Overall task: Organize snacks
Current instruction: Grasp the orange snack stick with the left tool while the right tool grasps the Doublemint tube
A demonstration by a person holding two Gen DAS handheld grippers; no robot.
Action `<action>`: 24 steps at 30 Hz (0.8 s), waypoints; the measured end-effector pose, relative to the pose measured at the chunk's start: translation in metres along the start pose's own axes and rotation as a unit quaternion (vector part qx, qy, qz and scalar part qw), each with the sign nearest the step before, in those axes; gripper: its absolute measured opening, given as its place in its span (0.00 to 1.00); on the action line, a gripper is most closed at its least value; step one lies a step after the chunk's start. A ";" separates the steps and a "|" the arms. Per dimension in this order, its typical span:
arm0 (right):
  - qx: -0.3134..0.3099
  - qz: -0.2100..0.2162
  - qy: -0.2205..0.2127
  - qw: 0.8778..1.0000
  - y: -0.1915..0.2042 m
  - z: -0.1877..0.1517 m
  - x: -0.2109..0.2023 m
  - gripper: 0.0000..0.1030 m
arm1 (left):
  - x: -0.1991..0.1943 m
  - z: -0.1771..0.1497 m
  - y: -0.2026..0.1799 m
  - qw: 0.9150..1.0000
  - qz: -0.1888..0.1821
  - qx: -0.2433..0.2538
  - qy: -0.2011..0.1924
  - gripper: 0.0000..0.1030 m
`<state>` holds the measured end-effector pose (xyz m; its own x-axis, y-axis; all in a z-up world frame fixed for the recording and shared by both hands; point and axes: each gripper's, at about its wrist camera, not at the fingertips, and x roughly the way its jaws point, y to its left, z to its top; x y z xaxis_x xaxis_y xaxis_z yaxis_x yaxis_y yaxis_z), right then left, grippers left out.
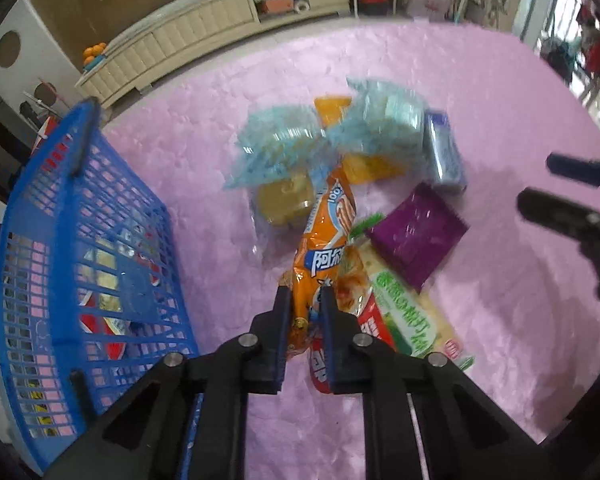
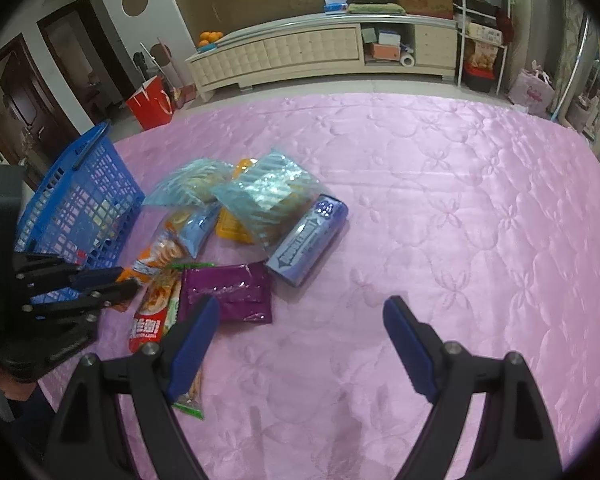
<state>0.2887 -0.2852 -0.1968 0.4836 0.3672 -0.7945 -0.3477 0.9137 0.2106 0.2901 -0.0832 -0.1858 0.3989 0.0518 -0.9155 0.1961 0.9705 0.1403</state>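
My left gripper [image 1: 306,294] is shut on the near end of a long orange snack packet [image 1: 326,232], which lies over the snack pile on the pink cloth. It shows in the right wrist view [image 2: 118,282] beside the blue basket [image 2: 80,196]. The basket [image 1: 60,184] stands at the left and holds several packets. The pile has two light blue bags [image 2: 260,196], a purple pouch [image 2: 228,296], a blue-purple box [image 2: 308,240] and a red-green noodle packet [image 2: 152,320]. My right gripper [image 2: 300,312] is open and empty, above the cloth to the right of the pile.
The pink quilted cloth [image 2: 460,220] covers the table. A cream cabinet [image 2: 300,52] stands beyond the far edge, with a red bag [image 2: 150,106] on the floor at the left.
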 end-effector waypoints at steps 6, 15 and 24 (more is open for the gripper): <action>0.025 -0.002 0.000 1.000 -0.007 0.013 0.003 0.84 | -0.018 0.006 0.009 0.999 -0.001 -0.032 -0.039 0.12; 0.030 -0.048 0.032 0.998 -0.003 0.038 0.034 0.73 | -0.023 0.016 0.008 0.996 0.019 -0.055 -0.072 0.12; 0.039 -0.081 0.081 0.993 0.000 0.051 0.079 0.73 | -0.003 0.028 0.010 0.996 0.016 -0.051 -0.072 0.12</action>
<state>0.3680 -0.2474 -0.2303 0.3908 0.1881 -0.9010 -0.2092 0.9714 0.1121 0.3162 -0.0800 -0.1713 0.5293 0.0563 -0.8466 0.0924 0.9880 0.1235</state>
